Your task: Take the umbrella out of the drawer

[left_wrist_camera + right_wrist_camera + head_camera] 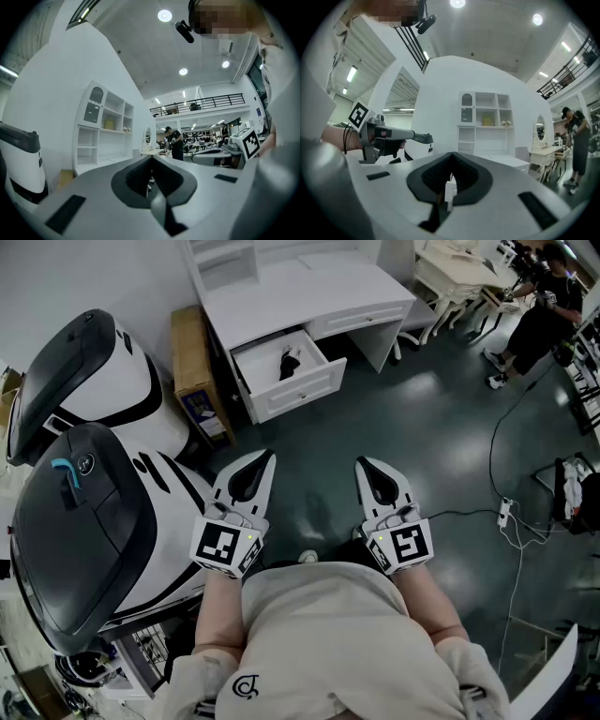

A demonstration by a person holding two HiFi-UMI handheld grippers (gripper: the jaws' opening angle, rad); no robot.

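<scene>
You are at the approach. Your left tongs (265,458) and right tongs (364,464) point level, each pressed together on nothing, well apart from the desk (319,282). The umbrella (290,362) lies in the open drawer (305,390) at the desk's front edge. Next you'll likely need to step closer and part one pair. The umbrella shows only as a small dark shape, so its lie is unclear.

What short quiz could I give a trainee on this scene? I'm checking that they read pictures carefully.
1. True or false: the white drawer stands open.
2. Where is the dark umbrella? A in the drawer; B on the floor; C on the cardboard box.
3. Fill in: the left claw and the right claw are both ___.
Key: 1 true; 2 A; 3 shut.
</scene>
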